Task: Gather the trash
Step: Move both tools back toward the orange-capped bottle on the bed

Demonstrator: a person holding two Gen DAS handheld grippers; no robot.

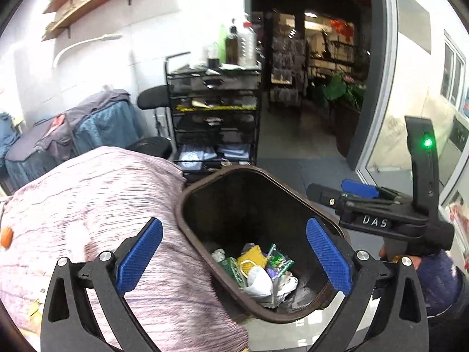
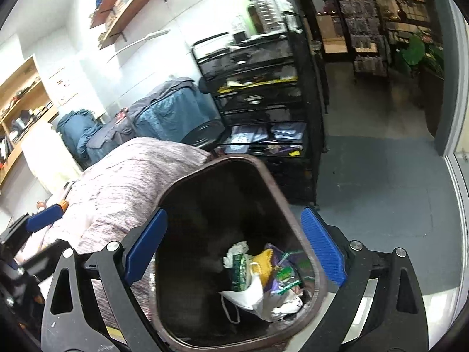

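Observation:
A brown trash bin (image 1: pixel 234 170) (image 2: pixel 243 158) stands open beside a table under a lilac cloth (image 1: pixel 102 199) (image 2: pixel 132 182). At its bottom lie a white face mask (image 1: pixel 258 281) (image 2: pixel 252 293), a yellow knitted piece (image 1: pixel 253 256) (image 2: pixel 263 259), green wrappers (image 1: pixel 278 261) (image 2: pixel 239 270) and crumpled paper. My left gripper (image 1: pixel 234 226) hangs open over the bin's left rim and the table edge, with nothing between its blue pads. My right gripper (image 2: pixel 234 214) is open above the bin mouth, also empty. In the left wrist view it shows at the right (image 1: pixel 331 190), held by a hand in a dark sleeve (image 1: pixel 433 278).
A black mesh drawer cart (image 1: pixel 214 111) (image 2: pixel 263 102) with bottles on top stands right behind the bin. Chairs draped in blue cloth (image 1: pixel 99 123) (image 2: pixel 164 111) line the wall. A glass door (image 1: pixel 410 88) is at the right, with grey floor (image 2: pixel 381 190) leading to a dark doorway.

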